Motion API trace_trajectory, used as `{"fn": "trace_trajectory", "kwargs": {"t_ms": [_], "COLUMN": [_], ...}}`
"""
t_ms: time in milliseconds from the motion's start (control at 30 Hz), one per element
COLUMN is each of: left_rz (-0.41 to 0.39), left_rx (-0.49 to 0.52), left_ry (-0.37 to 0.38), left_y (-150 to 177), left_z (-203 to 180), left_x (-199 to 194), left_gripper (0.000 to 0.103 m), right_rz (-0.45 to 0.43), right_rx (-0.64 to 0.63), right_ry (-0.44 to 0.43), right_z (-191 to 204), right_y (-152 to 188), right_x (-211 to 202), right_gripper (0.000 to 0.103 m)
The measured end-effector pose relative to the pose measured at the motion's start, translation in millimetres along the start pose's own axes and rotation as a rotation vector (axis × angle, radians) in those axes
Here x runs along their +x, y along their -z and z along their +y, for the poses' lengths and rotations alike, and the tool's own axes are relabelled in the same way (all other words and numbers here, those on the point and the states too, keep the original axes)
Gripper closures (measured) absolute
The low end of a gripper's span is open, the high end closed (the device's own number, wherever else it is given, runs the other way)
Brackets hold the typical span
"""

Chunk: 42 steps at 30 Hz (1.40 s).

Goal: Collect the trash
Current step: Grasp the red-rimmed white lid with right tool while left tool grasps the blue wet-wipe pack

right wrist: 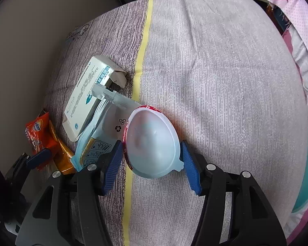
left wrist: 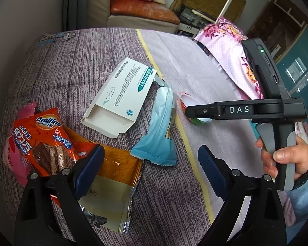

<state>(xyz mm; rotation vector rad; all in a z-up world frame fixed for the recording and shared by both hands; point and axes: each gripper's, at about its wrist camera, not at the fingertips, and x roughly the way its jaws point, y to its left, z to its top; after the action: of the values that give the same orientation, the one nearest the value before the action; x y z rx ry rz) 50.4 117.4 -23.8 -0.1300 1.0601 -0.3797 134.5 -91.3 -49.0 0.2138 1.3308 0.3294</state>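
The egg-shaped plastic cup (right wrist: 152,145) lay hollow up, long axis pointing away, between my right tool's (right wrist: 151,164) blue pads, apparently touched but not firmly gripped; my left tool (left wrist: 149,168) hung released.

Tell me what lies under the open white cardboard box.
Only the striped purple-grey cloth shows around the open white cardboard box; the pale blue plastic pouch lies at its edge. Anything underneath stays hidden.

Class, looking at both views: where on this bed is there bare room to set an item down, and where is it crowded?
Free: the pale cloth right of the yellow stripe, out to the floral quilt. Crowded: left of the stripe, where the white box, blue pouch and Ovaltine wrapper lie.
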Motion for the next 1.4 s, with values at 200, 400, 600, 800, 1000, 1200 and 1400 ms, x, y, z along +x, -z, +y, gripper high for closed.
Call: {"fn": "trace_trajectory", "kwargs": {"t_ms": [200, 400, 600, 800, 1000, 1200, 1400], "left_rz": [0.007, 0.057, 0.099, 0.116, 0.098, 0.072, 0.063], "left_rx": [0.046, 0.09, 0.078, 0.036, 0.0, 0.057, 0.123], "left_ry": [-0.032, -0.065, -0.08, -0.095, -0.089, -0.072, -0.062], "left_y": [-10, -20, -25, -25, -24, -24, -22], "left_z": [-16, -29, -26, -29, -40, -75, -117], "left_x": [11, 36, 58, 67, 57, 41, 36], "left_gripper": [0.015, 0.034, 0.044, 0.069, 0.085, 0.085, 0.085], "right_rz": [-0.05, -0.088, -0.117, -0.138, -0.173, -0.21, -0.265], "right_rx": [0.059, 0.109, 0.134, 0.159, 0.175, 0.203, 0.234], "right_ry": [-0.029, -0.045, -0.052, -0.049, -0.049, -0.063, -0.066], "right_z": [-20, -39, -56, -71, -84, -100, -118], "right_y": [6, 16, 26, 34, 46, 60, 78], "right_x": [-22, -43, -61, -75, -88, -104, -125], "right_gripper": [0.049, 0.049, 0.049, 0.049, 0.049, 0.049, 0.049]}}
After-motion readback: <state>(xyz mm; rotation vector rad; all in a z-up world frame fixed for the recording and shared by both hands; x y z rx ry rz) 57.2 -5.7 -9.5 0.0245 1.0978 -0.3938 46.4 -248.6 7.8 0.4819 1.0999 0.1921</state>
